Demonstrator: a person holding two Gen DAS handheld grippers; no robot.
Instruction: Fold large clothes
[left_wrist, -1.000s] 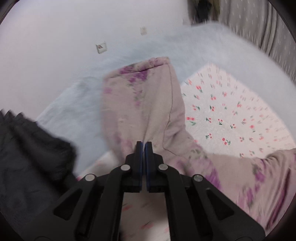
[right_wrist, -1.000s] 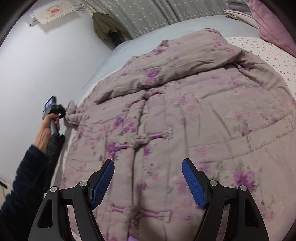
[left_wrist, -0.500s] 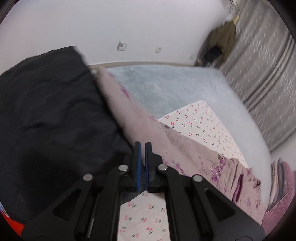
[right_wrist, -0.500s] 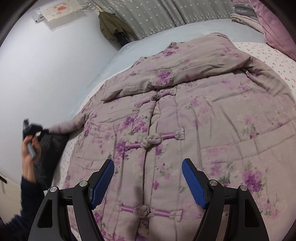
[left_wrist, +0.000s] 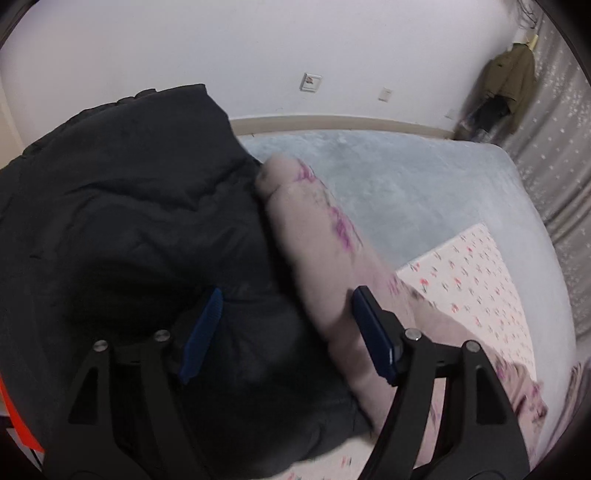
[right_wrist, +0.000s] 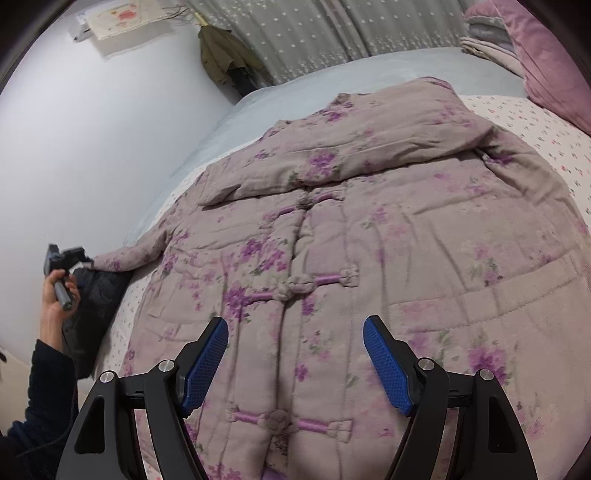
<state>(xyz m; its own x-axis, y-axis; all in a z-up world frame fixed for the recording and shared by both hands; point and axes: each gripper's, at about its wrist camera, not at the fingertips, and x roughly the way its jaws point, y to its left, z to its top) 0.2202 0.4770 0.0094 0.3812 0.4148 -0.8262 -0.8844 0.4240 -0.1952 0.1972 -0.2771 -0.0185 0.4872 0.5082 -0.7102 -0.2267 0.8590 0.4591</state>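
Observation:
A padded pink jacket with purple flowers (right_wrist: 369, 240) lies front up on the bed, knot buttons down its middle. Its far sleeve is folded across the chest; its near sleeve (right_wrist: 122, 258) stretches out to the left. In the left wrist view that sleeve (left_wrist: 325, 258) lies between the fingers, resting against a black garment (left_wrist: 129, 221). My left gripper (left_wrist: 286, 332) is open and holds nothing; it also shows in the right wrist view (right_wrist: 68, 254) by the cuff. My right gripper (right_wrist: 295, 354) is open and empty above the jacket's lower front.
The bed has a flowered sheet (left_wrist: 476, 288) and a grey-blue blanket (left_wrist: 406, 177). The black garment (right_wrist: 96, 295) lies at the bed's left edge. Pink pillows (right_wrist: 546, 62) are at the far right. A white wall (left_wrist: 258, 55) and curtains (right_wrist: 314, 33) border the bed.
My left gripper pulled the sleeve out to the left, then opened and let it go. The sleeve now lies flat beside the black garment. My right gripper stayed open over the jacket.

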